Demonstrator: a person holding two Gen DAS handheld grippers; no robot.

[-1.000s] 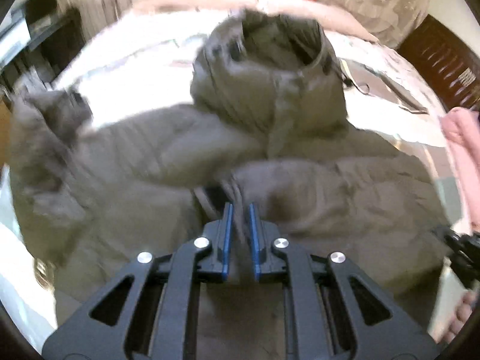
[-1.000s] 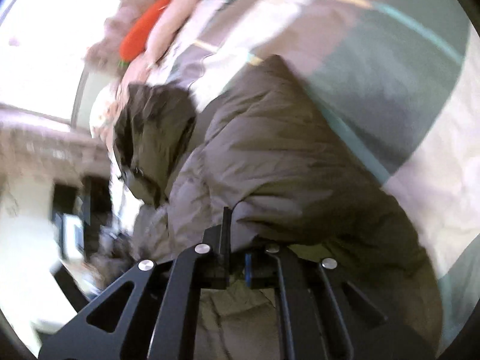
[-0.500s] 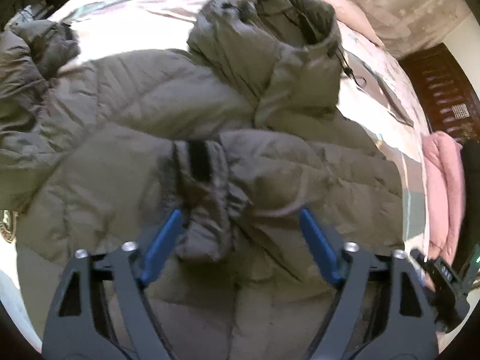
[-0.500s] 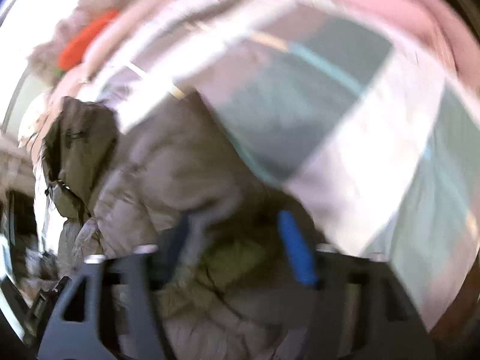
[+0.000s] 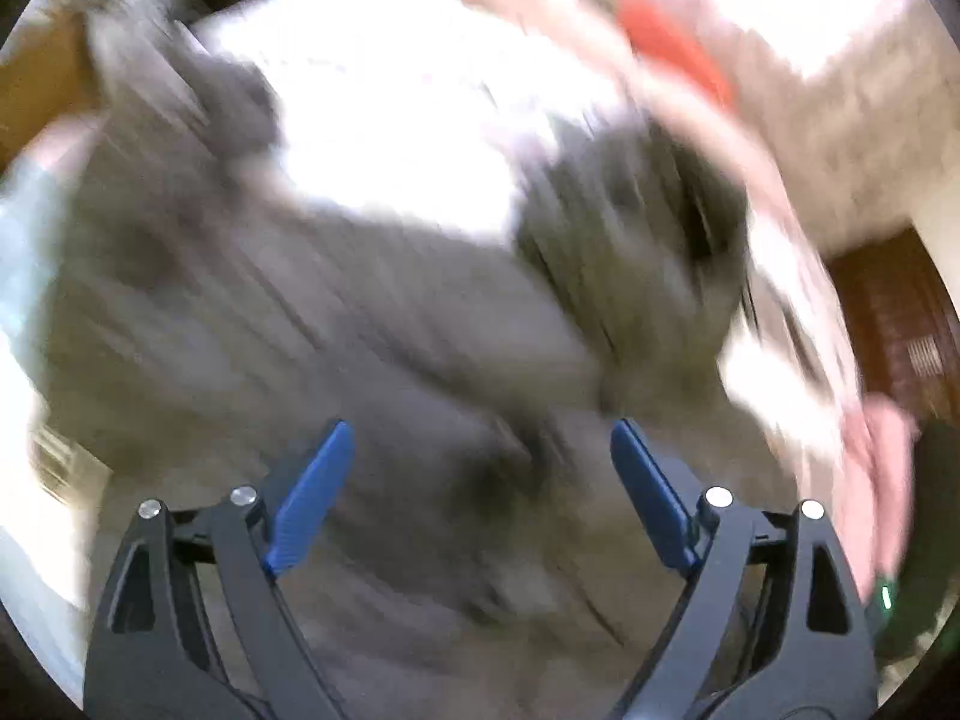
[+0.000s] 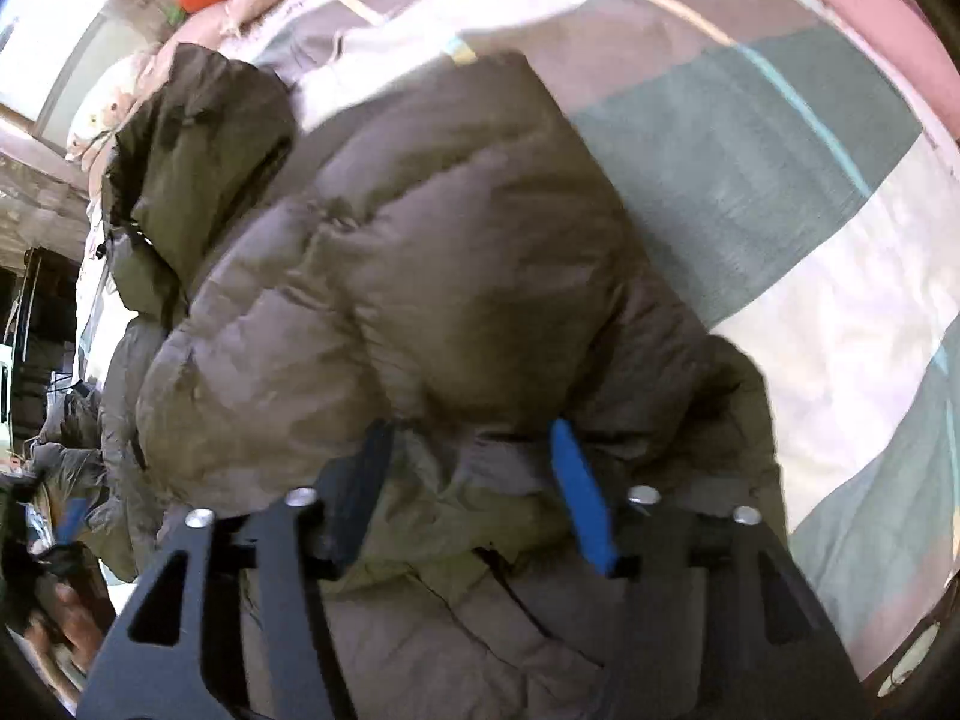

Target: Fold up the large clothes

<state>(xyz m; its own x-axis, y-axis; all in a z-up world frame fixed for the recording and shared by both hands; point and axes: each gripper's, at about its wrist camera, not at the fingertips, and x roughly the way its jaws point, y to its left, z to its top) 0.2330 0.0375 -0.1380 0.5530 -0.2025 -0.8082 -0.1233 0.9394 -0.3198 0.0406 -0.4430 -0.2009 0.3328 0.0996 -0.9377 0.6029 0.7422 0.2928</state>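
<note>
Matt quilted cloth jacket (image 6: 432, 252)

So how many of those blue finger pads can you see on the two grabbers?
3. Two on the left gripper: pads either side, wide apart. One on the right gripper, at right; its other finger looks dark, so its blue may be hidden.

A large olive-brown puffer jacket (image 6: 420, 252) fills the middle and lower part of the right wrist frame, lying on a bed. Its quilted panels are puffy and creased. The hood (image 6: 198, 138) sits at the upper left of the frame, its opening dark, a drawcord toggle at its edge. One sleeve is folded across the body, leaving a rounded bulge at centre. In the left wrist frame the jacket (image 5: 360, 360) is motion-blurred, spread across the middle and bottom, hood (image 5: 636, 228) right of centre.
</note>
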